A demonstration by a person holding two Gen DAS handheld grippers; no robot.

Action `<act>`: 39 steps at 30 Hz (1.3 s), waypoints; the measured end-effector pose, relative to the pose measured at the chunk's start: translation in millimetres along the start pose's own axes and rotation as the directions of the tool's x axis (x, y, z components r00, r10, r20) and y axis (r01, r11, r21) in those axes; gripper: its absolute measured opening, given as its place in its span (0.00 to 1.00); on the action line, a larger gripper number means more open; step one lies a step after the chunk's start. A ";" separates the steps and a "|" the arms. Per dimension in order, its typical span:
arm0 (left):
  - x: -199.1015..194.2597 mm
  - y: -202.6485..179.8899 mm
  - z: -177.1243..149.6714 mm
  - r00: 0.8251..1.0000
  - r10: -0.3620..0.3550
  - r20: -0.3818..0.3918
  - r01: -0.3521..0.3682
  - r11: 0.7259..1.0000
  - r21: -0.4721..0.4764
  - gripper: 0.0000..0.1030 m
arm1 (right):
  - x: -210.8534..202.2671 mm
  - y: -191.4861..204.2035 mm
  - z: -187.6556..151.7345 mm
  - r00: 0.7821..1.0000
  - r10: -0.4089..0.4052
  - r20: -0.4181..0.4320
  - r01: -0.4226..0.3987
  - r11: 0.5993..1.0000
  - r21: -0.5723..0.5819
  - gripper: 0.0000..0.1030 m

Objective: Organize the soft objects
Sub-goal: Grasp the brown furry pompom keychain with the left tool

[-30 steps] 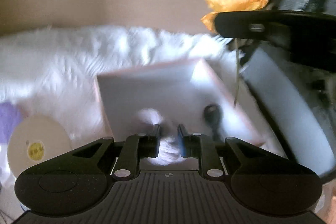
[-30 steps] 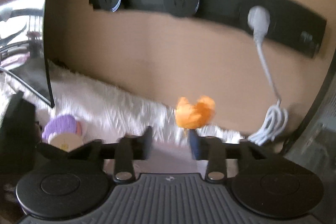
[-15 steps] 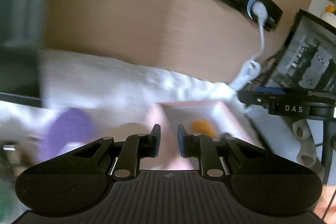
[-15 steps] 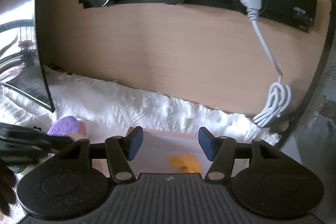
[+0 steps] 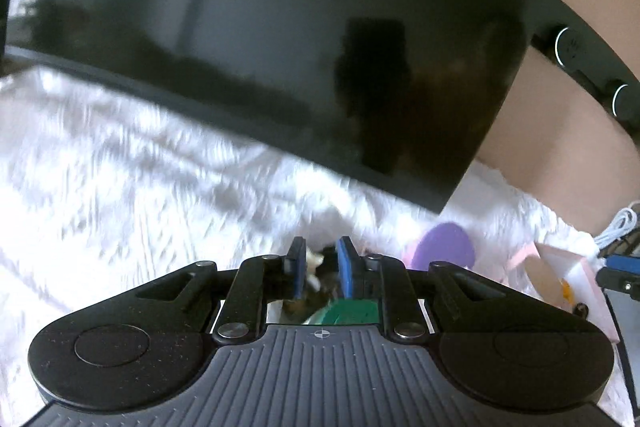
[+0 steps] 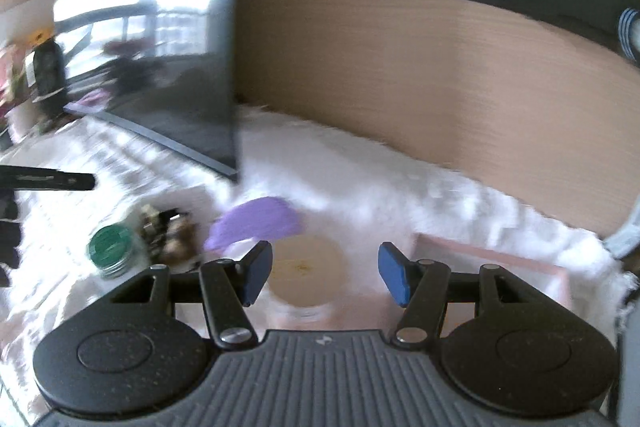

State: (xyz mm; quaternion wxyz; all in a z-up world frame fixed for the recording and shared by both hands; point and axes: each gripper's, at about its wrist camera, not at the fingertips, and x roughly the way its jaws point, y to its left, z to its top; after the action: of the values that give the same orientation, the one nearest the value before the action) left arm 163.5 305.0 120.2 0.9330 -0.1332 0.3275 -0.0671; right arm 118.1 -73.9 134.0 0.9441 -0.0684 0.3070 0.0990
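Reaching for the next soft items, we work over a white shaggy throw (image 6: pixel 360 171) that cushions everything laid on it. Our left gripper (image 5: pixel 322 267) hangs with jaws narrow above a dark mottled object (image 6: pixel 168 231) beside a green lid (image 6: pixel 110 247); whether the pads press on anything we cannot tell, as blur hides the contact. Our right gripper (image 6: pixel 324 267) stands wide, empty, its jaws having just been opening, framing a cream round puff (image 6: pixel 306 271) with a purple puff (image 6: pixel 256 223) just behind it. The pink box (image 6: pixel 520 263) sits to the right, serving as the collecting place, an orange item (image 5: pixel 564 285) seemingly inside. A dark monitor (image 5: pixel 280 47) stands behind.
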 end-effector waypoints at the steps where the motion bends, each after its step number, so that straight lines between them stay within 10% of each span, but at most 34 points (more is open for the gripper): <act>1: 4.3 1.7 -3.5 1.000 -0.006 -0.009 0.006 1.000 -0.005 0.19 | 1.6 9.9 -1.0 1.000 0.019 -0.005 -0.019 1.000 -0.023 0.57; 9: 30.8 3.6 -0.9 0.987 -0.138 -0.080 0.137 0.990 -0.019 0.19 | 27.8 63.3 3.7 0.987 0.147 -0.069 -0.153 0.984 -0.089 0.57; 13: 56.6 -20.5 11.3 0.954 -0.201 -0.223 0.183 0.978 -0.101 0.19 | 40.1 68.3 13.5 0.985 0.145 -0.091 -0.153 0.984 -0.090 0.57; 18: 96.9 -74.8 17.1 0.956 0.020 -0.292 0.013 0.994 0.112 0.19 | 38.4 45.3 31.8 0.991 0.125 -0.045 -0.127 0.990 -0.054 0.57; 34: 182.1 -81.3 9.5 0.817 0.240 -0.524 -0.206 0.971 0.124 0.29 | 35.7 -6.2 28.0 0.991 0.131 0.002 -0.131 0.990 -0.045 0.57; 39: 163.5 -74.8 14.3 0.857 0.145 -0.495 -0.161 0.987 0.011 0.18 | 25.1 -14.6 27.8 0.988 0.149 0.040 -0.147 0.988 -0.041 0.57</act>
State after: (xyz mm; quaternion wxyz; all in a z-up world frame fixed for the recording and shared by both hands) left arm 296.6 201.7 55.8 0.8185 -0.0996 0.5655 -0.0194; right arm 157.0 -79.1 142.4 0.9390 -0.0612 0.2891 0.1760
